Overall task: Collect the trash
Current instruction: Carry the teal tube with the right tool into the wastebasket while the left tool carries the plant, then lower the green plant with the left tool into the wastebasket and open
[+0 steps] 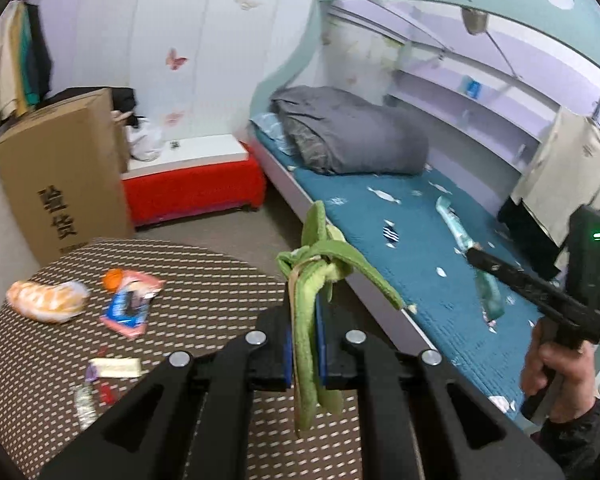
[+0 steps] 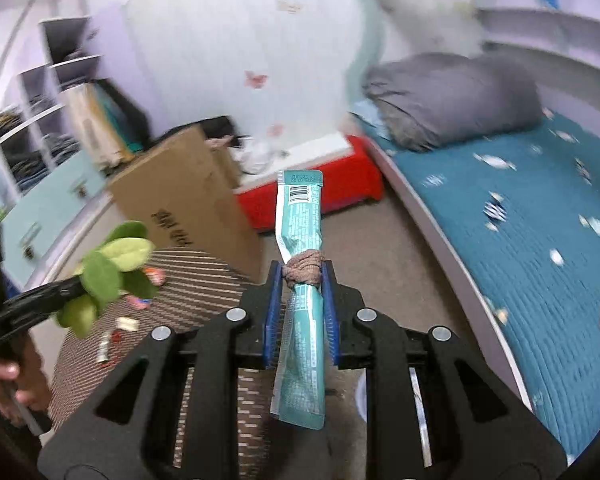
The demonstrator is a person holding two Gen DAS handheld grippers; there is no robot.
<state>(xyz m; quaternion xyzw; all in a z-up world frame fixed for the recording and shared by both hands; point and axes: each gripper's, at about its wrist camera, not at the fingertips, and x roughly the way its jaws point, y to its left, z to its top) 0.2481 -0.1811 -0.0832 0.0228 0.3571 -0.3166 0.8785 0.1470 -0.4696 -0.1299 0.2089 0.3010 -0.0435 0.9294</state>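
While both hands are already loaded, the job looks to be in its carrying step: two bits of trash are lifted and more is waiting on the tabletop [image 1: 204,304].

From the left wrist, the left tool [image 1: 304,344] is clamping a green peel [image 1: 312,280], its blue pads pressed tight on the limp strips, which are drooping below the jaws and fanning out above them. Beneath it, the round tabletop is holding a bread bag [image 1: 46,300], a pink-and-blue wrapper [image 1: 130,306], a white bar wrapper [image 1: 116,368] and a few small scraps. Off to the right, over the bed [image 1: 420,232], the right tool [image 1: 480,258] is carrying a teal wrapper [image 1: 456,228].

From the right wrist, the right tool [image 2: 300,300] is closed on the teal wrapper [image 2: 300,216], gripping it at a knotted brown band [image 2: 304,270], with the wrapper sticking up ahead and hanging down behind. At the left, the left tool [image 2: 72,288] is holding the peel [image 2: 108,264] above the tabletop [image 2: 196,280].

I can't see any bin in either view, so the next move, I'd judge, calls for finding one and opening each tool over it before returning for the rest.
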